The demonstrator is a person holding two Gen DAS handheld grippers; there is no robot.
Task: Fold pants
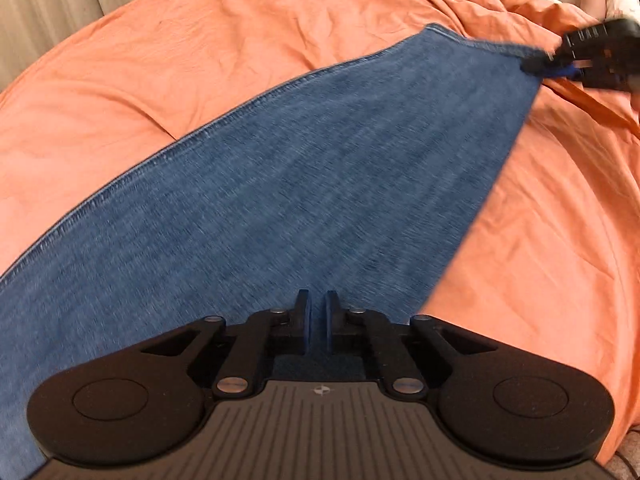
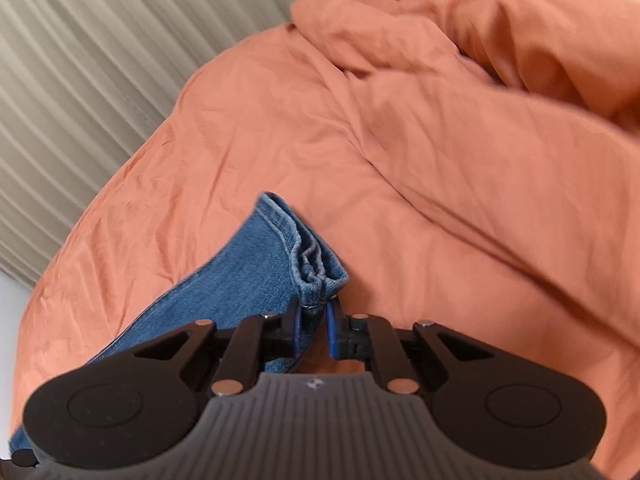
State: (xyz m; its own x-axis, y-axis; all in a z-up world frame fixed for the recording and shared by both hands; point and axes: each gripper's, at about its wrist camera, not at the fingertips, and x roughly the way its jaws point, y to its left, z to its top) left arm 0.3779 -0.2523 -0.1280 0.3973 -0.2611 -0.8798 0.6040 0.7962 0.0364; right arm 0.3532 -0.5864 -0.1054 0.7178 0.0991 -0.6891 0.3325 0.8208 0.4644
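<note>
My left gripper (image 1: pixel 318 312) has its two fingers almost together, and I see only a thin gap between the blue pads (image 1: pixel 331 320). The blue jeans (image 1: pixel 280 184) lie directly under them, but I cannot tell from this view if any cloth is pinched between the pads. The jeans are spread as one long flat leg on the orange bed cover (image 1: pixel 200 40), from my left gripper up to the far hem. My right gripper (image 1: pixel 560 68) is there, a little blurred, clamped on the corner of this hem. In the right wrist view the right gripper (image 2: pixel 318 312) holds the bunched hem of the jeans (image 2: pixel 248 264) between its pads. The orange cover (image 2: pixel 400 140) is wrinkled and heaped at the far side. A beige curtain (image 2: pixel 80 80) hangs behind the bed. There is no container in the views.
</note>
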